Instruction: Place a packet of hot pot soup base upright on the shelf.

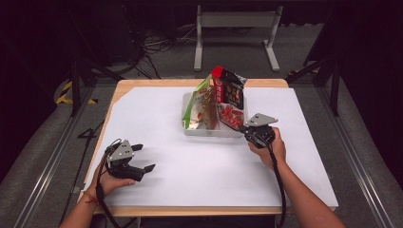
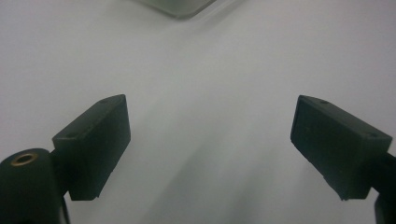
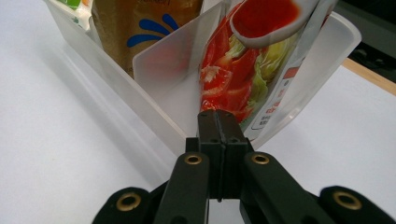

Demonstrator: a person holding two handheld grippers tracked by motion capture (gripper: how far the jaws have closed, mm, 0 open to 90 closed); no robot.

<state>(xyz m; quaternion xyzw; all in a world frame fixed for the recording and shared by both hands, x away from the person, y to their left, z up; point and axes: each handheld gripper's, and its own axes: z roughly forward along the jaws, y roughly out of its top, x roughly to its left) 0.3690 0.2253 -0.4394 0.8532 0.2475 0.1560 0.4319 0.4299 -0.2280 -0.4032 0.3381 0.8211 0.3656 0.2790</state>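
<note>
From the high view, a white sheet covers the table (image 1: 190, 180), and toward its far side sits a clear plastic bin (image 1: 209, 130) with snack packets standing in it: a green packet (image 1: 196, 107) leaning at the left, a dark packet with a red top (image 1: 230, 88) rising tallest, and a red pouch (image 1: 232, 115) low in the right compartment. The right hand-held gripper (image 1: 243, 128) sits at the bin's near right corner, its tip against the rim; from up here I cannot tell whether anything is pinched. The left hand-held gripper (image 1: 145, 159) rests well apart, near the table's front left, jaws spread, nothing between them.

The left gripper view looks along two black jaws of the left hand-held gripper (image 2: 208, 140) standing wide apart over bare white sheet. A corner of the bin (image 2: 180, 7) is cut off at the top edge, blurred.

The right gripper view gives what the overhead cannot: the jaws of the right hand-held gripper (image 3: 218, 123) are pressed flat together, with no gap showing. Their tip lies at the bin's near wall (image 3: 154, 112), right at the bottom edge of the red pouch (image 3: 233, 70), which is printed with tomato and lettuce. Whether a sliver of pouch is caught between them is hidden behind the jaws. A translucent divider (image 3: 173, 56) separates the pouch from a golden packet with blue marks (image 3: 140, 28) to its left; the packet tops are cut off.
</note>
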